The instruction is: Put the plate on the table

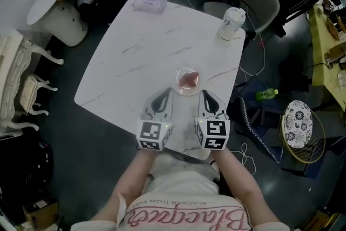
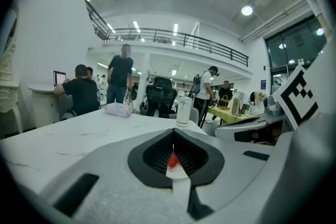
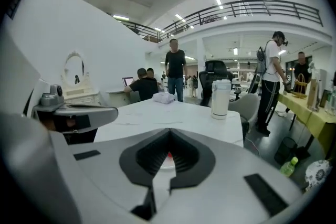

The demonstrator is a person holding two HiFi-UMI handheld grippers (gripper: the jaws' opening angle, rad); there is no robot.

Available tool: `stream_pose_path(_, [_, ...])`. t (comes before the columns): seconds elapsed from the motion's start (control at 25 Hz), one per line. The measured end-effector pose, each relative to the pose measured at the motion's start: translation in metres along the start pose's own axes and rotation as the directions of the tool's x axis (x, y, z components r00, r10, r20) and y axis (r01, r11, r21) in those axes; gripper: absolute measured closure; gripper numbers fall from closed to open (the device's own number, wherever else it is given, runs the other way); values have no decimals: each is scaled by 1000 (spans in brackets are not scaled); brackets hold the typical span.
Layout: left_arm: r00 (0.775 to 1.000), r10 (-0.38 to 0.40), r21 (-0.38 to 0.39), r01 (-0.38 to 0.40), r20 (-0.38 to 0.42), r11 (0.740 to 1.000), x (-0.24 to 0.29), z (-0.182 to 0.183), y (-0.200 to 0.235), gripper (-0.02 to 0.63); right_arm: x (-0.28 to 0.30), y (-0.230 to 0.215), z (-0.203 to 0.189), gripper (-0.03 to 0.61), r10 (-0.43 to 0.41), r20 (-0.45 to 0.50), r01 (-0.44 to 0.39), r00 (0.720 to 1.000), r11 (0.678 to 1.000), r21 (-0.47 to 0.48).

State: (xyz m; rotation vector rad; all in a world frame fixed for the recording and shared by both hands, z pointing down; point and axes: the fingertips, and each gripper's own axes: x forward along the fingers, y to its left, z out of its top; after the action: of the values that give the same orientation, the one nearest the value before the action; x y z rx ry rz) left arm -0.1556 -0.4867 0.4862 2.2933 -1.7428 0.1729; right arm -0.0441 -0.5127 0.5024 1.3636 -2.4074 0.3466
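Observation:
A small clear plate (image 1: 187, 81) holding a pinkish-red piece rests on the white marble table (image 1: 135, 57), near its front right edge. My left gripper (image 1: 168, 92) sits just left of the plate and my right gripper (image 1: 204, 92) just right of it, both low by the table's near edge. Neither touches the plate. Each is shut with its tips together and nothing held. In the left gripper view the plate (image 2: 177, 171) and its red piece (image 2: 172, 161) show through the gap behind the closed tips (image 2: 174, 130). The right gripper view shows the plate (image 3: 164, 163) the same way.
A white lidded cup (image 1: 231, 23) stands at the table's far right corner, and a wrapped tissue pack (image 1: 150, 2) at the far edge. A grey chair (image 1: 260, 4) is behind the cup. A green bottle (image 1: 266, 94) lies on the floor at right. People sit and stand beyond the table.

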Motion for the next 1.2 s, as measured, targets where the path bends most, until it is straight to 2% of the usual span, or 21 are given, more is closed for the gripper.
stream_pose_path(0.24, [997, -7, 24, 5, 80, 1000, -44, 22, -40, 609, -70, 18, 33, 575, 68, 122, -59, 990, 995, -79])
stream_pose_path(0.64, [973, -27, 134, -5, 231, 991, -117, 73, -98, 609, -170, 57, 62, 575, 166, 252, -146, 954, 985, -96])
stream_pose_path(0.92, [966, -43, 161, 1, 256, 987, -140, 72, -125, 609, -203, 63, 57, 575, 155, 288, -131, 945, 986, -99])
stream_pose_path(1.2, [966, -72, 172, 29, 247, 985, -151, 64, -145, 609, -221, 60, 54, 575, 163, 309, -138, 937, 985, -102])
